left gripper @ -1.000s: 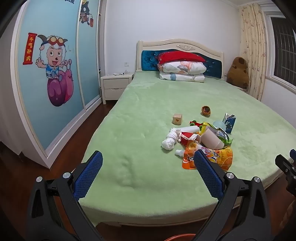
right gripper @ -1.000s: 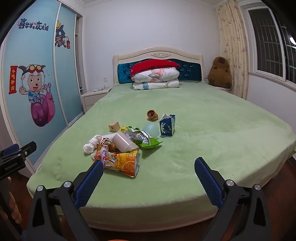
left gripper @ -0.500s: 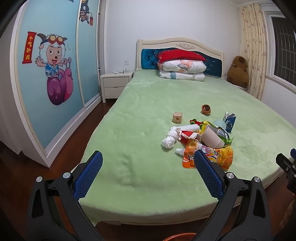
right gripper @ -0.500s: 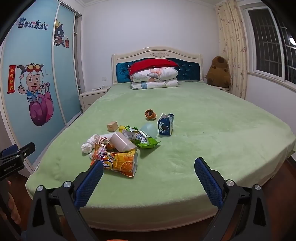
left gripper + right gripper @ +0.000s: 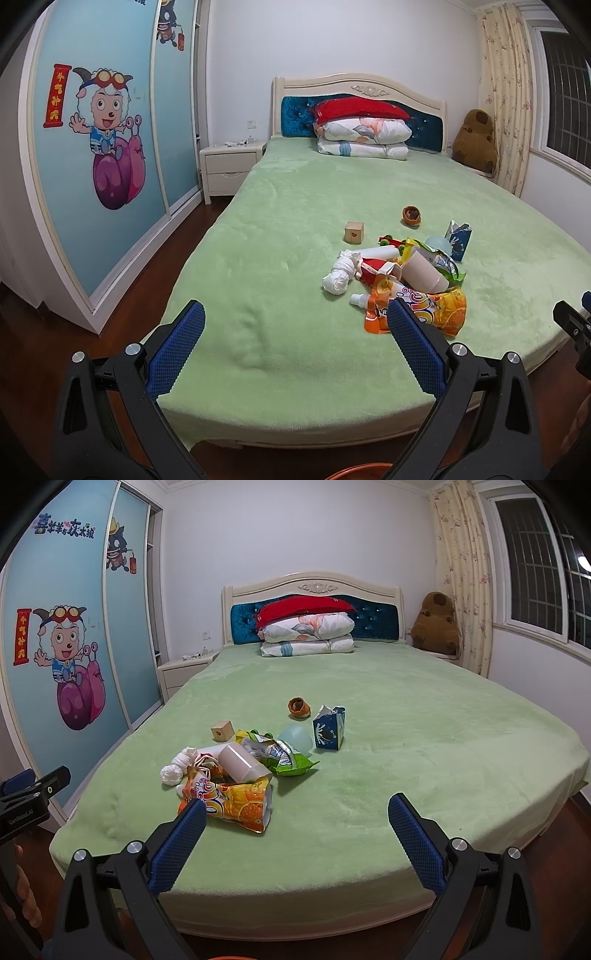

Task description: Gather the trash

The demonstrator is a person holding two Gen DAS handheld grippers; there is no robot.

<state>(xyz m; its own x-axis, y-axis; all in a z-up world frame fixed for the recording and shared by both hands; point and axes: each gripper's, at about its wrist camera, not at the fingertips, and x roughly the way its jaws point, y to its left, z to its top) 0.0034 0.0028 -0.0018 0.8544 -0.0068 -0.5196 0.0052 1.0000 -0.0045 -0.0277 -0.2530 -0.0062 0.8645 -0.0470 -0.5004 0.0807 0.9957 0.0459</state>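
Both the left tongs (image 5: 295, 328) and right tongs (image 5: 297, 819) are spread wide apart, empty, at the foot of the bed (image 5: 424, 709). The trash pile (image 5: 236, 771) lies on the green blanket at 11 o'clock from the right tongs, an orange juice pouch (image 5: 236, 803) nearest.

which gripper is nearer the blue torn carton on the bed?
Right, probably. The right gripper faces the blue carton almost head-on, open, short of the bed. The left gripper, also open, stands further left, the carton off to its right.

One wooden cube (image 5: 354, 232), one blue carton (image 5: 329, 727), two tongs (image 5: 295, 326) (image 5: 297, 821) (both open).
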